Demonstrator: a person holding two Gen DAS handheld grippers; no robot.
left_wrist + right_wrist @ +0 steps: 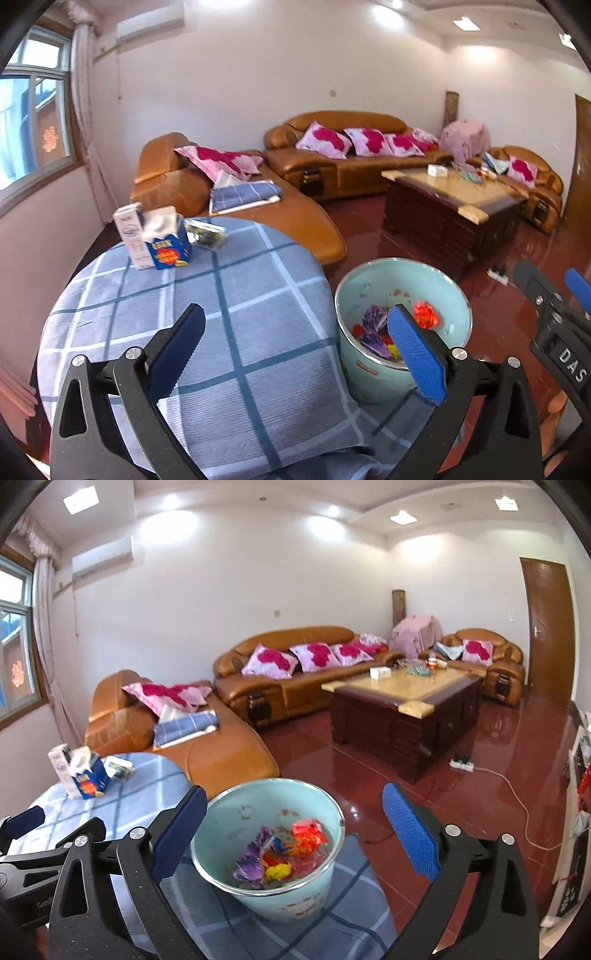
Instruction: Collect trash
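Beside the pale bin (291, 897), both grippers' fingers (417, 354) (410, 838) stand apart, empty; one body reads "DAS".

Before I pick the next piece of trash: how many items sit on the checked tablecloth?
3, clustered at the table's far left edge: a white carton, a blue box against it, and a crumpled shiny wrapper just right. More may hide behind them.

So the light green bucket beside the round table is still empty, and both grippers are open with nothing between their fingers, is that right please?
Not quite: the bucket is not empty. The right wrist view shows crumpled colourful wrappers lying in its bottom. The rest holds: it stands beside the round table, and the left gripper and right gripper are both open with nothing between their fingers.
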